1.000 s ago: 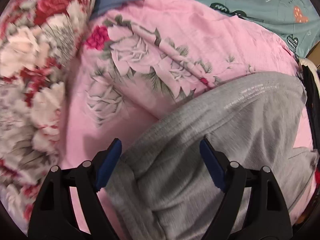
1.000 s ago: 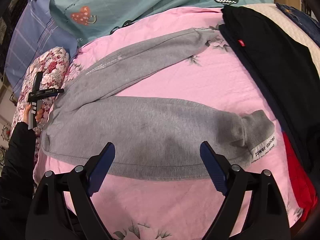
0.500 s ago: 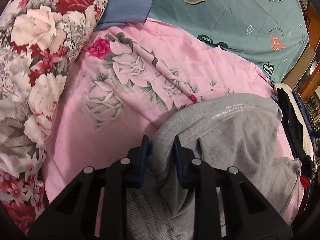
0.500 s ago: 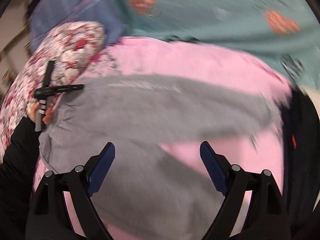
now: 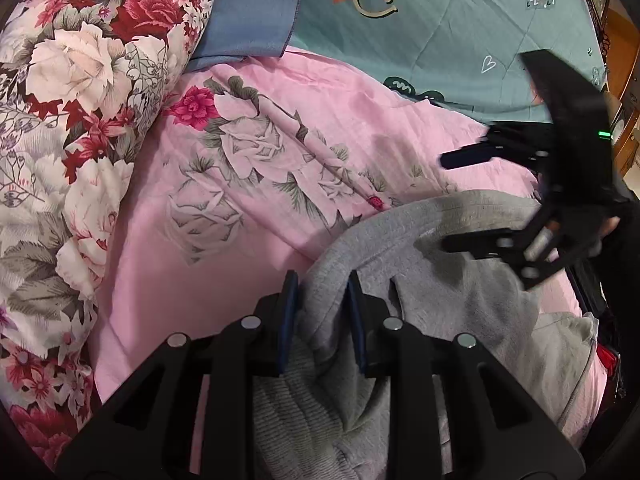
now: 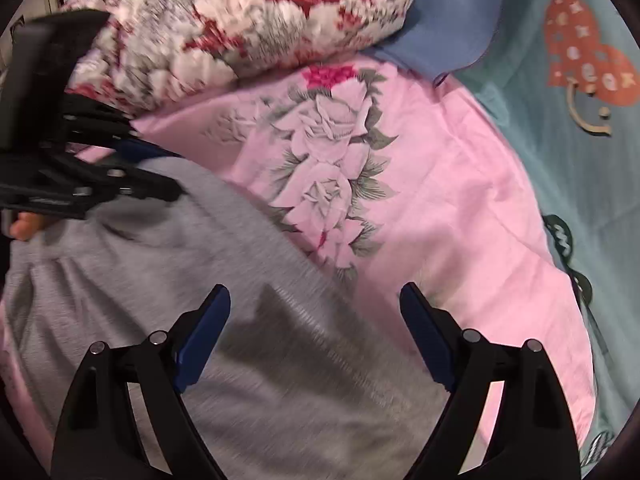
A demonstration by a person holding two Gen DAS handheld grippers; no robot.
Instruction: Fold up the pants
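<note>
Grey sweatpants lie on a pink floral bedsheet. My left gripper is shut on a bunched fold of the pants at the waist end and lifts it slightly. My right gripper is open and hovers just above the grey pants near their upper edge; it holds nothing. In the left wrist view the right gripper shows at the right, open. In the right wrist view the left gripper shows at the left, shut on the cloth.
A floral pillow lies along the left. A teal quilt with hearts and a blue cloth lie beyond the sheet. Dark clothes sit at the right edge.
My left gripper closed on the pants' waist fold and holds it. My right gripper swung left from the leg end toward the waist end, staying open.
</note>
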